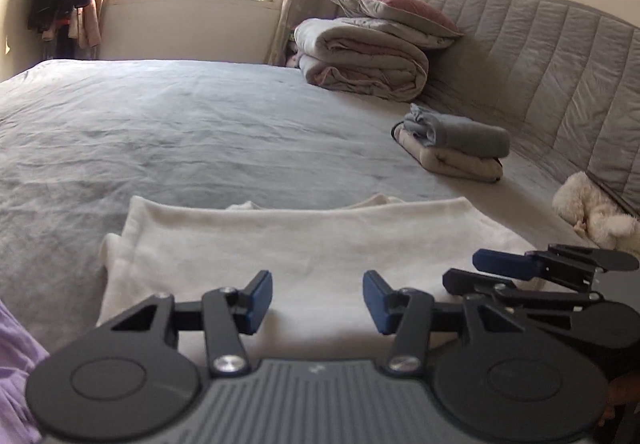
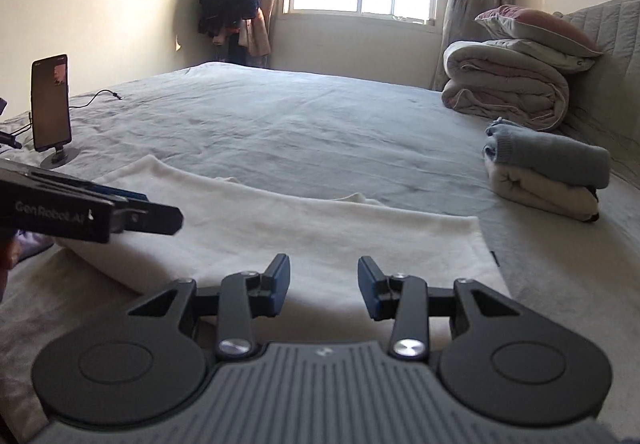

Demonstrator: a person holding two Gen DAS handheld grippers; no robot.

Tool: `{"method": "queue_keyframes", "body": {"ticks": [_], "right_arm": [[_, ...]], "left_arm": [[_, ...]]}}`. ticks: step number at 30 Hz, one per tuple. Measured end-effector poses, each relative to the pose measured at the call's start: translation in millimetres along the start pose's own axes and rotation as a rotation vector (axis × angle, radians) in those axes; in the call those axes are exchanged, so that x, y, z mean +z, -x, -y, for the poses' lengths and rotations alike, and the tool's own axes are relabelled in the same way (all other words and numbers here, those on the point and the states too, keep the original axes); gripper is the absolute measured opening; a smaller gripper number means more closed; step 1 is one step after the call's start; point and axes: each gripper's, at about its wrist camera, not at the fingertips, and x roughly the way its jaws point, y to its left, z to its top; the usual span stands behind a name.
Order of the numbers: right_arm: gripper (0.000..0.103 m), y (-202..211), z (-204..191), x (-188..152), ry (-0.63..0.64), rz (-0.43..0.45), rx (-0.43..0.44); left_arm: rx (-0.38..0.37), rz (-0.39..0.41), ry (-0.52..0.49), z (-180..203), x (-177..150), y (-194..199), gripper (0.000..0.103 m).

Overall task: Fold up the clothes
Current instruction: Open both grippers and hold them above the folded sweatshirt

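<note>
1. The only writing I can read is "GenRobot.AI", in pale letters on the side of the left gripper (image 2: pixel 132 214) where it juts in at the edge of the right wrist view.
2. A phone (image 2: pixel 51 104) stands upright on a small round stand at the far left of the bed (image 1: pixel 200 132); its screen is lit, but whatever it shows is too small to make out.
3. The cream garment (image 1: pixel 312 244) lies folded flat on the grey bedcover, right in front of both grippers. Its near edge is hidden behind the gripper bodies, and a bit of a lower layer peeks out past its far edge.
4. The left gripper's jaws stand about half open with nothing between the blue pads (image 1: pixel 260 300); they hang just above the cream cloth without gripping it.
5. The right gripper (image 2: pixel 323 290) is likewise parted partway and empty, poised over the same garment.
6. Near the quilted headboard (image 1: pixel 540 56) sits a stack of folded clothes (image 2: pixel 548 174), grey-blue on top of cream; something dark sticks out under it that I cannot identify.
7. Beyond lie a rolled duvet (image 1: pixel 360 60) and a pillow (image 1: pixel 396 10).
8. A white fluffy thing (image 1: pixel 588 212) is cut off at the right edge, and lilac fabric (image 1: pixel 16 372) at lower left.
</note>
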Motion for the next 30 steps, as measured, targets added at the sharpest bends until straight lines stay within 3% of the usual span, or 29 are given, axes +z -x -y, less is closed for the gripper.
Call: {"method": "queue_keyframes", "body": {"ticks": [9, 17, 23, 30], "right_arm": [[0.045, 5.5, 26.6, -22.4, -0.039, -0.014, -0.011], [0.045, 22.9, 33.5, -31.3, 0.009, -0.007, -0.02], [0.048, 21.8, 31.2, -14.7, -0.06, 0.022, -0.003], [0.048, 7.3, 20.9, 8.9, -0.126, -0.009, 0.011]], "left_arm": [[-0.012, -0.011, 0.058, -33.6, -16.8, 12.3, 0.046], [-0.011, 0.009, 0.029, -46.4, -24.5, 37.2, 0.043], [0.02, 0.062, 0.129, -57.9, -6.7, 48.9, 0.048], [0.011, 0.009, 0.318, -82.7, 6.3, 41.3, 0.048]]}}
